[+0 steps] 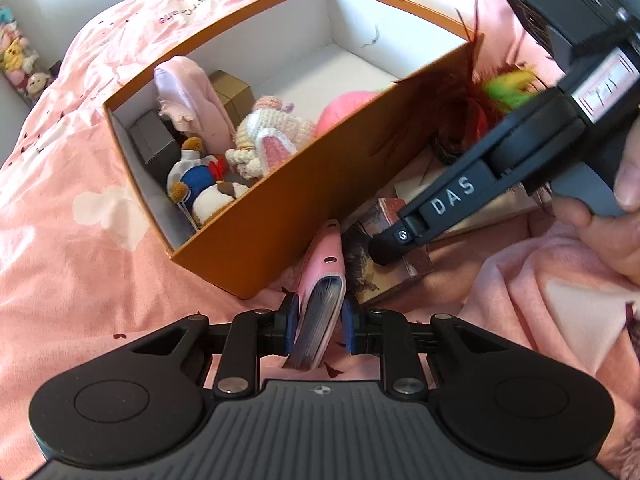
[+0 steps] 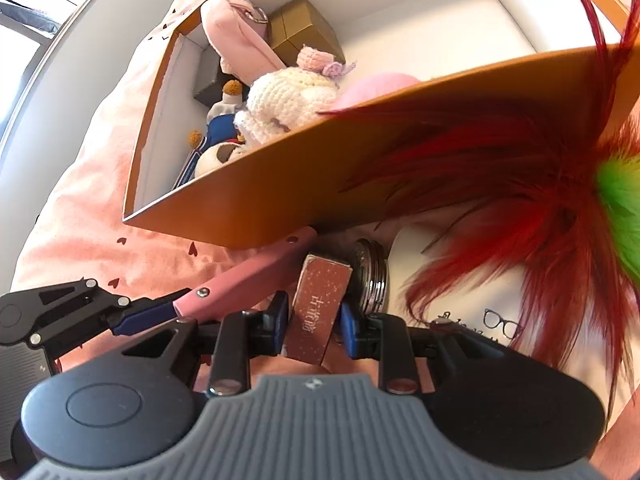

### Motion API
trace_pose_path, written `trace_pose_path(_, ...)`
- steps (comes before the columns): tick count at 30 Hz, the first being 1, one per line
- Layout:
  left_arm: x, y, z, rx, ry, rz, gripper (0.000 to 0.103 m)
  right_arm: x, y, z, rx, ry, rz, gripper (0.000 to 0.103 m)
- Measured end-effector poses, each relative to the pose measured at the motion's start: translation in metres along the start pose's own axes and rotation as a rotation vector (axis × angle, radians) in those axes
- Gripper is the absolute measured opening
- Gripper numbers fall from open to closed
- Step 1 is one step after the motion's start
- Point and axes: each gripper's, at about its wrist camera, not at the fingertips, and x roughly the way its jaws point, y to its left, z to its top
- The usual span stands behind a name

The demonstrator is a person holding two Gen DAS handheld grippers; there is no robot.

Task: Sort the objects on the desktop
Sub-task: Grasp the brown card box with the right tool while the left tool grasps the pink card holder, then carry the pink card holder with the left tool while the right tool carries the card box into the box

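With the left gripper [image 1: 319,322] clamped on the pink-covered notebook [image 1: 322,284] and the right gripper [image 2: 314,320] gripping the reddish-brown card box [image 2: 320,312], lift both clear before tipping them over the near wall of the orange cardboard box [image 1: 280,208] at 12 o'clock.

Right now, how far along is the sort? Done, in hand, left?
Done: plush toys, a gold box and a pink pouch sit in the orange box.
In hand: left gripper brackets the pink notebook; right gripper brackets the brown card box; both outside.
Left: feather toy, metal tin, white card.
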Motion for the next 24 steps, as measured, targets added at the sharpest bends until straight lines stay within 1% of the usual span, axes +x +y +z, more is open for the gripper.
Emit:
trace_pose_path(2, -0.005, 0.004, 0.001, -0.021, -0.007, 0.000, 0.023, -0.001, 0.003, 0.000, -0.022, -0.004, 0.004, 0.029)
trace_pose_path(5, -0.017, 0.009, 0.005, -0.064, -0.040, -0.008, 0.020, -0.007, 0.008, 0.001, -0.064, -0.029, 0.021, 0.027)
trace_pose_path(9, -0.034, 0.015, 0.011, -0.126, -0.069, -0.024, 0.019, -0.024, 0.014, 0.003, -0.114, -0.071, 0.028, 0.025)
trace_pose_path(14, -0.054, 0.020, 0.023, -0.214, -0.079, -0.041, 0.019, -0.047, 0.013, 0.005, -0.122, -0.106, 0.060, 0.025)
trace_pose_path(19, -0.074, 0.028, 0.035, -0.284, -0.112, -0.084, 0.019, -0.082, 0.012, 0.009, -0.133, -0.173, 0.097, 0.025)
trace_pose_path(24, -0.091, 0.040, 0.050, -0.348, -0.159, -0.144, 0.019, -0.119, 0.010, 0.017, -0.137, -0.260, 0.125, 0.025)
